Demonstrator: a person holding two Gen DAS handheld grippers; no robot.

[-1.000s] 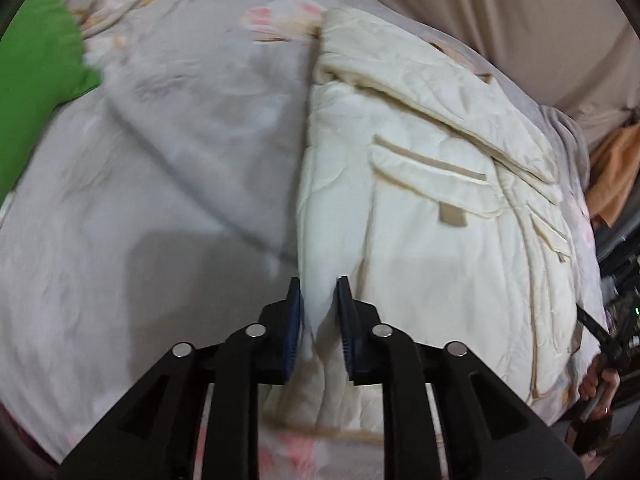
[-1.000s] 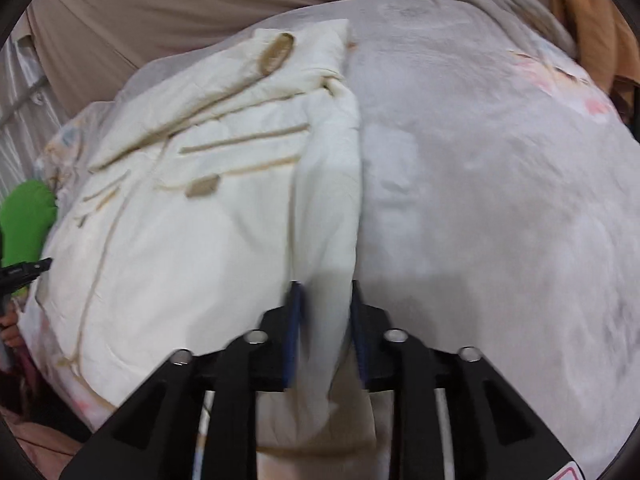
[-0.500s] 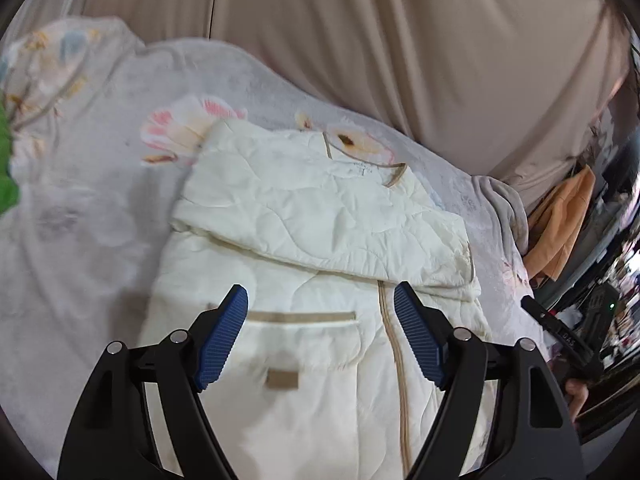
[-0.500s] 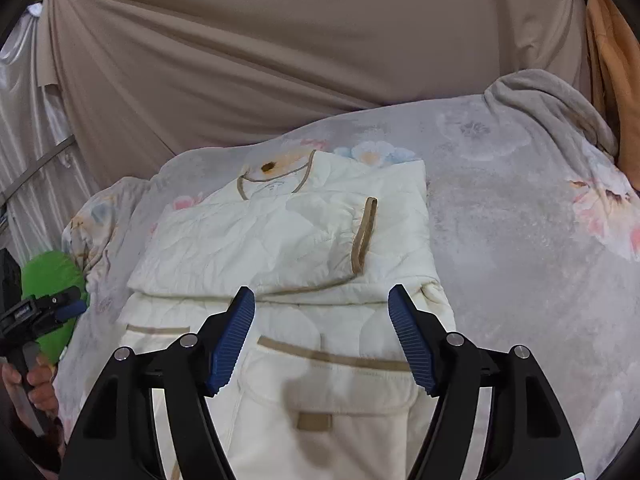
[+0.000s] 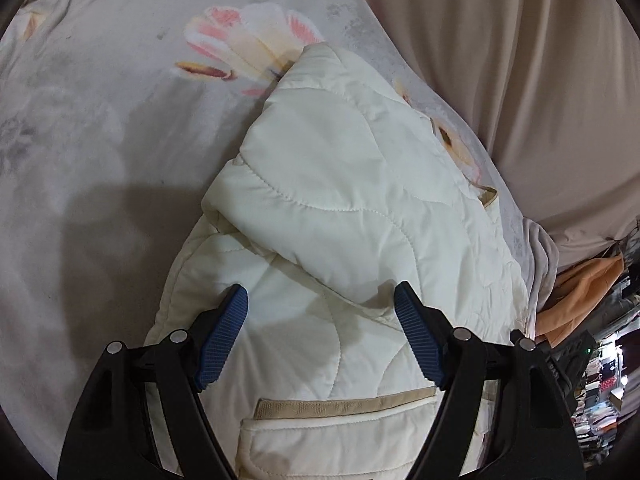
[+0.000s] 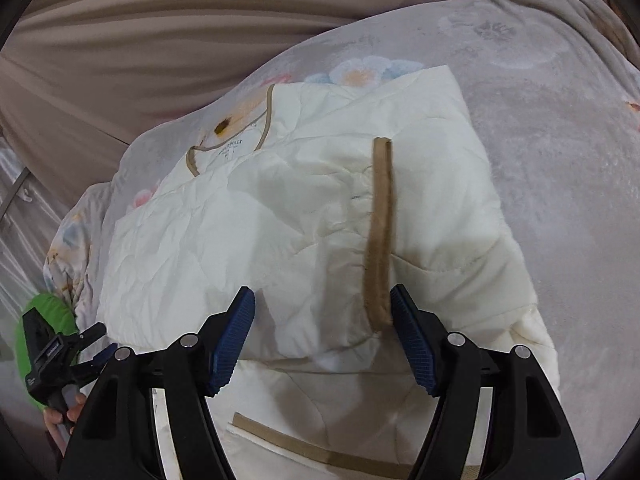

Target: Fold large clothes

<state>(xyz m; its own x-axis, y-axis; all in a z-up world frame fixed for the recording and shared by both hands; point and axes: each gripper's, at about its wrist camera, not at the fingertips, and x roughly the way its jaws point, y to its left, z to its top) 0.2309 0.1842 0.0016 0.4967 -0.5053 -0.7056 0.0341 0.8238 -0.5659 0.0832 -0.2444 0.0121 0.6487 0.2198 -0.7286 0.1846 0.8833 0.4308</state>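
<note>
A cream quilted jacket with tan trim lies on a grey floral bedspread. Its sleeves are folded across the chest. My left gripper is open and empty, just above the jacket's left side below the folded sleeve. In the right wrist view the jacket shows its neckline and a tan cuff. My right gripper is open and empty over the folded sleeve, its right pad next to the cuff. The left gripper also shows in the right wrist view, held by a hand.
A beige curtain hangs behind the bed. An orange cloth and cluttered shelves stand at the right edge. A green object lies at the bed's left side. Bare bedspread lies to the jacket's right.
A second ago both grippers were shut on the jacket's side edges. They let go, opened wide and have moved in lower over the folded sleeves.
</note>
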